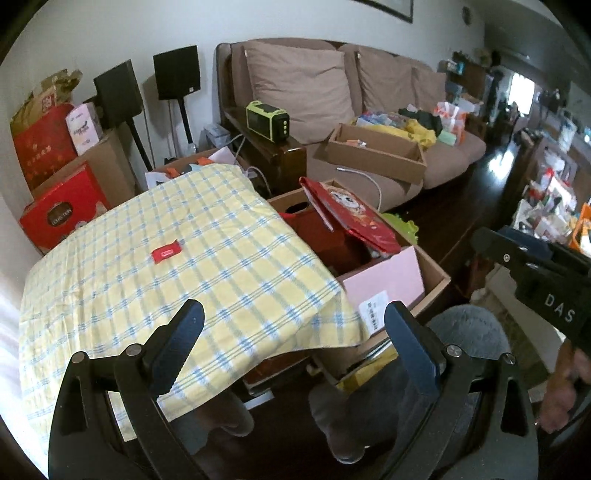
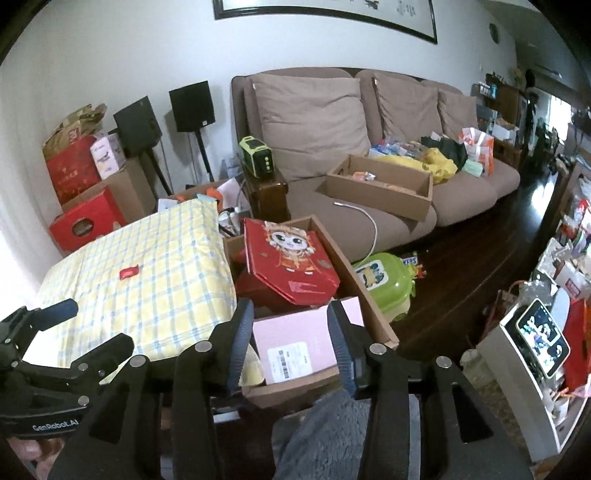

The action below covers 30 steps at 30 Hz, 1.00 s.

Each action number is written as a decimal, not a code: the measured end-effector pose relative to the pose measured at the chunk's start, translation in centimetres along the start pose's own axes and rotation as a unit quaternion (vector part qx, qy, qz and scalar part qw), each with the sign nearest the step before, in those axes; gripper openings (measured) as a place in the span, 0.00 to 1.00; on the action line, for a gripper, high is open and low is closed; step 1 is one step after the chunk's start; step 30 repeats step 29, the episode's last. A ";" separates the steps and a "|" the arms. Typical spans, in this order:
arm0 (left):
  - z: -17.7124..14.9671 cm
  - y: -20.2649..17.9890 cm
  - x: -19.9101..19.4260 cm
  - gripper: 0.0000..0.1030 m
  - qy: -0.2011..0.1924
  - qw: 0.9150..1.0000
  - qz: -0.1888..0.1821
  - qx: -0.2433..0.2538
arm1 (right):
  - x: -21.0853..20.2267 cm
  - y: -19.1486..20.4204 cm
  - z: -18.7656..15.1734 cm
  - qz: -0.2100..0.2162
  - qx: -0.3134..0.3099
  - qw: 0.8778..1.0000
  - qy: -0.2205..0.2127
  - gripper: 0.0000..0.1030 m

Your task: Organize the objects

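The checked cloth (image 1: 177, 266) covers whatever lies beneath it; what carries it cannot be told. The cardboard box (image 1: 432, 291) is partly hidden under the cloth's edge, and its lower contents lie behind the pink box (image 2: 295, 332) and red bag (image 2: 288, 258). The small red packet (image 1: 166, 253) carries print too small to read. The framed picture (image 2: 332, 14) is cut off by the top edge. Far-right shelves (image 1: 546, 192) are blurred clutter. A hand (image 1: 561, 391) is cut off at the right edge.
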<state>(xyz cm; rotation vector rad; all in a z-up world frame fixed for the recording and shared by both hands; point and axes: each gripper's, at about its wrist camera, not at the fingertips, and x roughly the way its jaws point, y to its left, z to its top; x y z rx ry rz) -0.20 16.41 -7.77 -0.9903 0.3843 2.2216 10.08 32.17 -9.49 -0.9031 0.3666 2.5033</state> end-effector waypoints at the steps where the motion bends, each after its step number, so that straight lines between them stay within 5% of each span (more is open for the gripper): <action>1: -0.4 0.3 0.0 0.95 0.002 1.000 -0.005 -0.002 | 0.1 0.1 -0.2 -0.002 0.000 1.000 0.002 0.45; 11: -3.4 2.9 2.6 0.95 0.019 1.000 -0.008 -0.014 | 4.2 0.2 -3.5 -0.034 0.014 0.999 0.016 0.48; 17: -4.3 4.5 4.9 0.92 0.015 0.999 -0.016 -0.036 | 7.1 -1.1 -5.4 0.014 0.047 0.998 0.024 0.59; 30: -6.1 3.7 8.4 0.90 0.014 0.999 -0.041 -0.031 | 11.6 -2.0 -7.4 -0.010 0.060 0.997 0.057 0.65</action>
